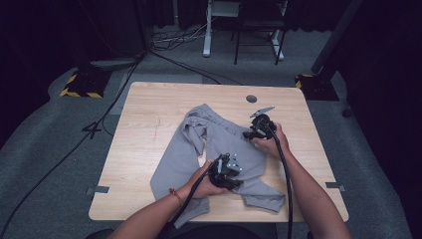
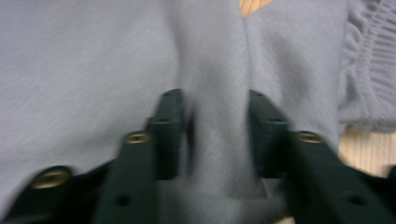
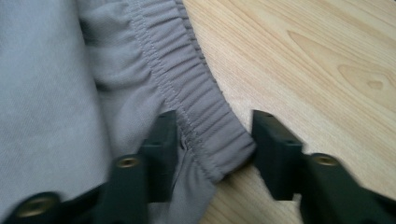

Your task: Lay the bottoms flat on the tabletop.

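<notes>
Now trousers (image 2: 219, 130) — between tool (image 2: 215, 135) jaws

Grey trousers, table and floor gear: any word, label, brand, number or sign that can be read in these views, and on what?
None can be read.
Grey trousers: plain fabric, no label or print showing, also close up.
Table: bare wood grain.
Yellow-and-black striped stand feet: warning stripes, no words.
</notes>
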`<state>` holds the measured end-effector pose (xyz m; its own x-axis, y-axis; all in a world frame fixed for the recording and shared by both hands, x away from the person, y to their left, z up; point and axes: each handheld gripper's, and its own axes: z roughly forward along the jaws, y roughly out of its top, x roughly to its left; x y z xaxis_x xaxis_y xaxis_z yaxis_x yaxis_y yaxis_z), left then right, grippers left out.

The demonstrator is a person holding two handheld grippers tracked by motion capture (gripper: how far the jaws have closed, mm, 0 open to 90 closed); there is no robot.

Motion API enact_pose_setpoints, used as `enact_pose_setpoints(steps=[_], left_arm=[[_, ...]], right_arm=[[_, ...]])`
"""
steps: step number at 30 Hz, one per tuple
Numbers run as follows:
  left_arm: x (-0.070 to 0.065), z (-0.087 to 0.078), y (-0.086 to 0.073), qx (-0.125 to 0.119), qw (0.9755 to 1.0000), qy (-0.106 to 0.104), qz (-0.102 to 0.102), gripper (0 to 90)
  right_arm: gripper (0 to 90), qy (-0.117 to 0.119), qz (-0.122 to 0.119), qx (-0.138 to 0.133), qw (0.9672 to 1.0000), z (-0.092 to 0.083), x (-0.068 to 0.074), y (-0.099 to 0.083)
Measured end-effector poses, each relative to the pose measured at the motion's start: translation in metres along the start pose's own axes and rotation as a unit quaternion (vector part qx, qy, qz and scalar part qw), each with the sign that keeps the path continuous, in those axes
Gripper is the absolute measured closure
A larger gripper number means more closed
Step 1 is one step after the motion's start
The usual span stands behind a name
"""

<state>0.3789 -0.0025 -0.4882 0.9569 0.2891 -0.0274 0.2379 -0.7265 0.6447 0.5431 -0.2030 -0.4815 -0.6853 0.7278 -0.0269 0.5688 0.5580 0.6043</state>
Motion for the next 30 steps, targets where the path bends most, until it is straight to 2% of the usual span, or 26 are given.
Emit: enact_pose_setpoints(steps=[2, 5, 7, 8, 9, 11, 13, 14, 15, 16, 18, 20, 21, 22, 23, 24, 25, 26, 27, 28, 29, 30], left_arm=[[0.0, -0.003, -0.003, 0.002, 1.0, -0.006, 0.001, 82.3], [0.0, -0.008, -0.007, 0.01, 0.9998, -0.011, 0.01, 85.0], [-0.002, -0.013, -0.011, 0.014, 0.9995, -0.024, 0.014, 85.2], [-0.003, -0.016, -0.013, 0.02, 0.9992, -0.03, 0.02, 85.1], [-0.005, -0.019, -0.016, 0.021, 0.9989, -0.036, 0.022, 85.1], [-0.01, -0.026, -0.022, 0.032, 0.9979, -0.045, 0.033, 85.2], [-0.015, -0.032, -0.027, 0.038, 0.9971, -0.051, 0.042, 85.1], [-0.018, -0.034, -0.031, 0.038, 0.9967, -0.056, 0.043, 85.2], [-0.02, -0.037, -0.034, 0.039, 0.9962, -0.063, 0.045, 85.2], [-0.023, -0.04, -0.037, 0.042, 0.9957, -0.069, 0.047, 85.2], [-0.029, -0.045, -0.042, 0.049, 0.9943, -0.075, 0.059, 85.2], [-0.034, -0.05, -0.046, 0.054, 0.994, -0.071, 0.064, 84.9], [-0.034, -0.052, -0.047, 0.054, 0.9938, -0.07, 0.068, 84.9], [-0.035, -0.054, -0.048, 0.054, 0.9938, -0.067, 0.07, 84.9], [-0.034, -0.056, -0.05, 0.052, 0.9944, -0.067, 0.063, 84.3], [-0.032, -0.057, -0.051, 0.048, 0.9951, -0.067, 0.053, 79.5], [-0.031, -0.057, -0.052, 0.047, 0.9957, -0.065, 0.046, 75.6], [-0.03, -0.058, -0.054, 0.042, 0.9961, -0.061, 0.048, 74.0], [-0.029, -0.059, -0.054, 0.039, 0.997, -0.053, 0.04, 70.1], [-0.026, -0.063, -0.055, 0.036, 0.9981, -0.039, 0.031, 63.1], [-0.025, -0.065, -0.056, 0.028, 0.9986, -0.034, 0.028, 61.5], [-0.022, -0.072, -0.058, 0.017, 0.9995, -0.018, 0.022, 58.9]], right_arm=[[68.2, -0.009, -0.02, 0.003, 0.9998, -0.001, 0.0, 0.001], [75.8, -0.041, -0.041, 0.013, 0.9982, -0.002, -0.002, 0.004], [78.6, -0.071, -0.047, 0.018, 0.9962, -0.002, -0.006, 0.006], [82.0, -0.101, -0.05, 0.018, 0.9934, -0.004, -0.014, 0.007], [82.0, -0.101, -0.05, 0.018, 0.9934, -0.004, -0.014, 0.007], [82.1, -0.123, -0.036, 0.019, 0.9916, -0.005, -0.025, 0.008], [82.3, -0.148, -0.027, 0.021, 0.9884, -0.005, -0.036, 0.008], [82.5, -0.176, -0.02, 0.02, 0.9841, -0.006, -0.045, 0.008], [82.5, -0.176, -0.02, 0.02, 0.9841, -0.006, -0.045, 0.008], [82.4, -0.186, -0.013, 0.016, 0.9822, -0.007, -0.049, 0.007], [82.5, -0.219, -0.001, 0.019, 0.9755, -0.007, -0.059, 0.005], [82.2, -0.241, 0.007, 0.024, 0.9701, -0.009, -0.068, 0.003], [82.2, -0.249, 0.013, 0.024, 0.9681, -0.01, -0.073, 0.001], [82.1, -0.25, 0.023, 0.021, 0.9678, -0.011, -0.075, -0.001], [81.4, -0.252, 0.032, 0.018, 0.967, -0.013, -0.079, -0.002], [80.0, -0.261, 0.034, 0.019, 0.9646, -0.013, -0.082, -0.004], [77.2, -0.264, 0.038, 0.023, 0.9635, -0.014, -0.084, -0.005], [73.8, -0.258, 0.046, 0.026, 0.9646, -0.013, -0.086, -0.007], [70.0, -0.255, 0.048, 0.027, 0.9654, -0.014, -0.086, -0.008], [64.8, -0.258, 0.046, 0.024, 0.9648, -0.015, -0.085, -0.009], [59.2, -0.255, 0.052, 0.018, 0.9653, -0.017, -0.082, -0.01], [54.7, -0.247, 0.056, 0.012, 0.9673, -0.019, -0.079, -0.01]])
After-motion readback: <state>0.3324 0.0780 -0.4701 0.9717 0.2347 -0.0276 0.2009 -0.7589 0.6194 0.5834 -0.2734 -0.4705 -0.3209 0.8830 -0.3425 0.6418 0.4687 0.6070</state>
